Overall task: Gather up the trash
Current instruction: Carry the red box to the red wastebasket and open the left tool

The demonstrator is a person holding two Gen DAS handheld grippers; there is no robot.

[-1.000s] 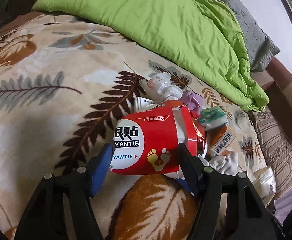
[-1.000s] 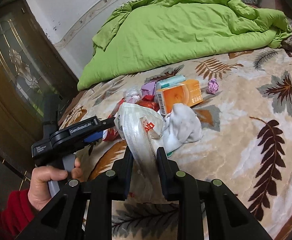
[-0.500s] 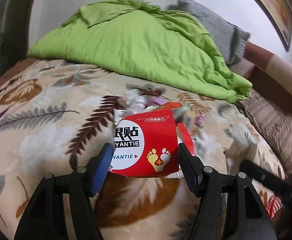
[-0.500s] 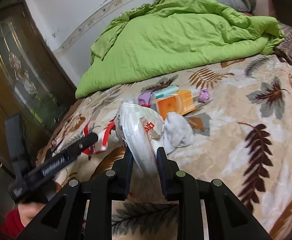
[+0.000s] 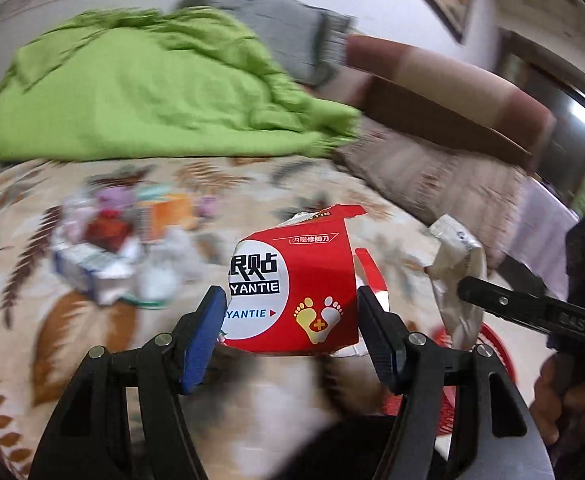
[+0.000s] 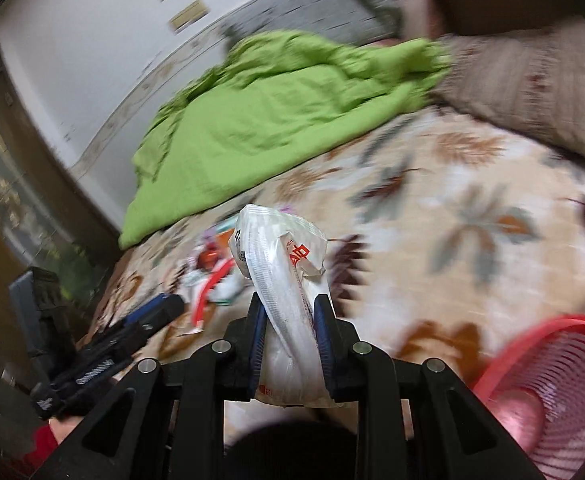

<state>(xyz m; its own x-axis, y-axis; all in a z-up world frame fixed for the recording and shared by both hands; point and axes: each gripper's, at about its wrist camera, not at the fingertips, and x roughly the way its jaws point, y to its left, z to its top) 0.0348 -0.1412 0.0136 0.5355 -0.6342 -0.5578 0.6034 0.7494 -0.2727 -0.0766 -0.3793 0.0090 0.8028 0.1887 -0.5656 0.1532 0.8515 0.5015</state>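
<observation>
My left gripper (image 5: 290,312) is shut on a torn red box (image 5: 292,280) with foot icons and white lettering, lifted clear of the bed. My right gripper (image 6: 288,312) is shut on a crumpled white plastic bag (image 6: 280,256) with red print, and that same bag (image 5: 458,268) hangs at the right of the left wrist view. A heap of leftover trash (image 5: 120,236), with an orange box and white wrappers, lies blurred on the leaf-patterned blanket (image 5: 32,216). A red mesh bin (image 6: 548,392) stands at the lower right of the right wrist view, and the bin (image 5: 488,340) shows behind the left gripper.
A green duvet (image 5: 140,92) is bunched at the far side of the bed, with a grey pillow (image 5: 296,36) and a brown headboard (image 5: 444,92) beyond. A striped pillow (image 6: 532,84) lies on the right. A dark glass door (image 6: 8,200) stands on the left.
Both grippers have lifted and swung right, away from the trash heap, each keeping its item. The red bin has come into view, and the frames are now motion-blurred.
</observation>
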